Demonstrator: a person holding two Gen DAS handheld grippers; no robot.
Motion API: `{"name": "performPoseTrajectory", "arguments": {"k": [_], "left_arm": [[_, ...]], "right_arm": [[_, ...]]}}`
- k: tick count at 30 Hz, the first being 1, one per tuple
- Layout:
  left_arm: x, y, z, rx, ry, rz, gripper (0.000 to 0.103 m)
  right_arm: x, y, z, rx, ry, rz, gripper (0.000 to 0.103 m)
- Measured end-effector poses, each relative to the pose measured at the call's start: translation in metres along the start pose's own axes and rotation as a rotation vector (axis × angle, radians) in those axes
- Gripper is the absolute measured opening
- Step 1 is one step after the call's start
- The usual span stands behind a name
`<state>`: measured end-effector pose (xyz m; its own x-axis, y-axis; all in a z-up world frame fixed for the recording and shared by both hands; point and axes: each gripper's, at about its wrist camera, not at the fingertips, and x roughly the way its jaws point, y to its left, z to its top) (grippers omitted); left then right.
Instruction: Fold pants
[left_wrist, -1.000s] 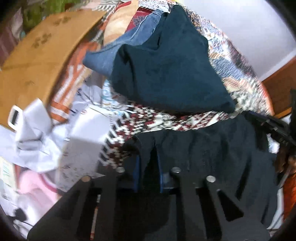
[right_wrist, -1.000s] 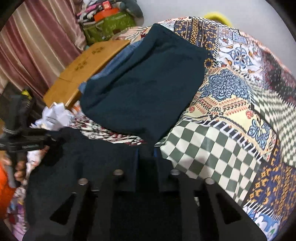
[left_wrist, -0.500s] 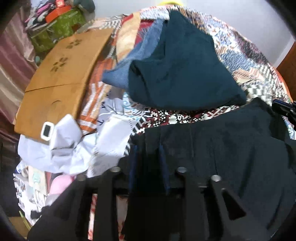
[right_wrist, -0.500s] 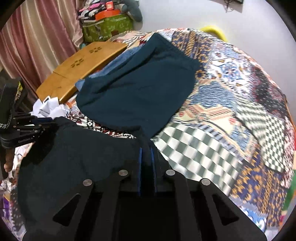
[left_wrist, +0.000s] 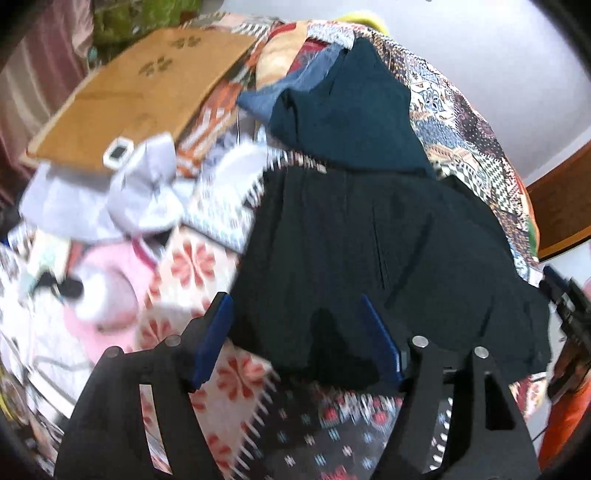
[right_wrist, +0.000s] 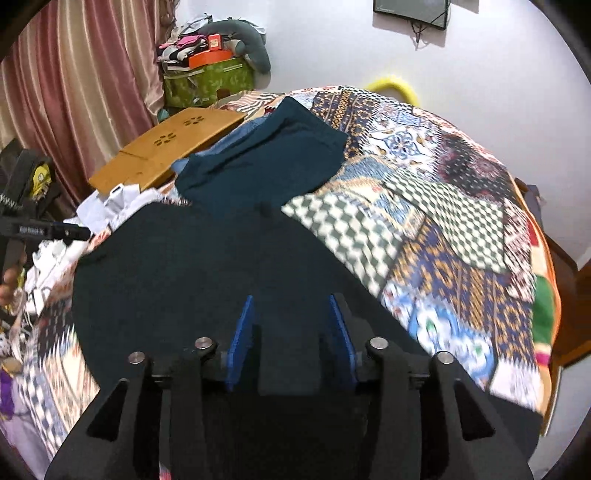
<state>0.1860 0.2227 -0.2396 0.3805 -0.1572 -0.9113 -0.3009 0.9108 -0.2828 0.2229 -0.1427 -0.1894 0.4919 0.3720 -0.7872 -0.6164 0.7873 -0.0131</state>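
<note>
Dark navy pants (left_wrist: 369, 258) lie spread on the patterned bedspread (right_wrist: 443, 229); they also fill the near part of the right wrist view (right_wrist: 184, 266). My left gripper (left_wrist: 295, 332) is open, blue pads wide apart over the pants' near edge. My right gripper (right_wrist: 291, 332) is open above the pants, with cloth between and under the pads. The left gripper also shows at the left edge of the right wrist view (right_wrist: 48, 232).
A folded teal garment (right_wrist: 266, 162) lies on blue jeans (left_wrist: 291, 92) beyond the pants. A wooden lap table (right_wrist: 170, 147), crumpled white papers (left_wrist: 140, 195) and a pink item (left_wrist: 107, 284) lie to the left. Curtains and a green box (right_wrist: 210, 81) stand behind.
Both grippers were shut on the pants' edge and have opened, letting it go. The pants now lie flat on the bed and both grippers have pulled back.
</note>
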Motion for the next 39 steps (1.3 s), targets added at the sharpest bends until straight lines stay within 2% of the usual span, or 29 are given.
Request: {"name": "performPoseTrajectory", "arguments": {"k": [3,7,10,12,15,17,19,20,21,24,26,28,30,33,36,38,39], "left_arm": [[0.005,0.005,-0.015,-0.066,0.049,-0.053,0.071],[0.016,0.012,-0.030,-0.176,0.128,-0.199,0.071],[0.019,0.013,-0.028,-0.234,0.136,-0.254,0.071],[0.022,0.011,-0.025,-0.253,0.131,-0.263,0.071],[0.025,0.003,-0.020,-0.233,0.117,-0.240,0.065],[0.031,-0.003,-0.018,-0.206,0.114,-0.220,0.055],[0.036,-0.008,-0.017,-0.190,0.113,-0.183,0.030],[0.036,-0.012,-0.015,-0.167,0.091,-0.144,0.023],[0.032,-0.018,-0.013,-0.125,0.056,-0.089,0.012],[0.000,-0.038,-0.014,0.006,-0.092,0.011,0.012],[-0.024,-0.045,-0.013,0.065,-0.180,0.042,0.011],[-0.043,-0.051,-0.012,0.102,-0.231,0.042,0.011],[-0.050,-0.050,-0.011,0.126,-0.250,0.043,0.011],[-0.038,-0.048,-0.011,0.156,-0.217,0.066,0.011],[-0.007,-0.032,-0.022,0.149,-0.121,0.070,0.012],[0.012,-0.022,-0.031,0.142,-0.067,0.057,0.014],[0.019,-0.020,-0.035,0.141,-0.046,0.055,0.019]], "right_arm": [[-0.007,0.003,-0.022,0.011,0.008,-0.004,0.043],[-0.009,0.000,-0.044,0.049,0.019,0.001,0.043],[-0.007,-0.002,-0.057,0.080,0.032,0.005,0.043],[-0.008,-0.004,-0.063,0.106,0.022,0.013,0.043],[-0.010,-0.007,-0.068,0.144,0.016,0.032,0.043],[-0.010,-0.008,-0.070,0.162,0.014,0.041,0.043],[-0.011,-0.008,-0.073,0.169,0.013,0.044,0.043],[-0.011,-0.008,-0.072,0.172,0.016,0.045,0.044],[-0.011,-0.008,-0.072,0.175,0.022,0.047,0.044],[-0.013,-0.008,-0.068,0.167,0.035,0.038,0.044],[-0.016,-0.006,-0.063,0.163,0.026,0.036,0.044],[-0.019,-0.004,-0.054,0.167,0.010,0.044,0.044],[-0.019,-0.002,-0.044,0.172,-0.009,0.054,0.044],[-0.012,0.004,-0.030,0.191,-0.021,0.076,0.044],[0.004,0.013,-0.017,0.201,-0.007,0.088,0.044],[0.016,0.015,-0.015,0.221,0.023,0.106,0.044],[0.023,0.015,-0.016,0.233,0.045,0.117,0.044]]}}
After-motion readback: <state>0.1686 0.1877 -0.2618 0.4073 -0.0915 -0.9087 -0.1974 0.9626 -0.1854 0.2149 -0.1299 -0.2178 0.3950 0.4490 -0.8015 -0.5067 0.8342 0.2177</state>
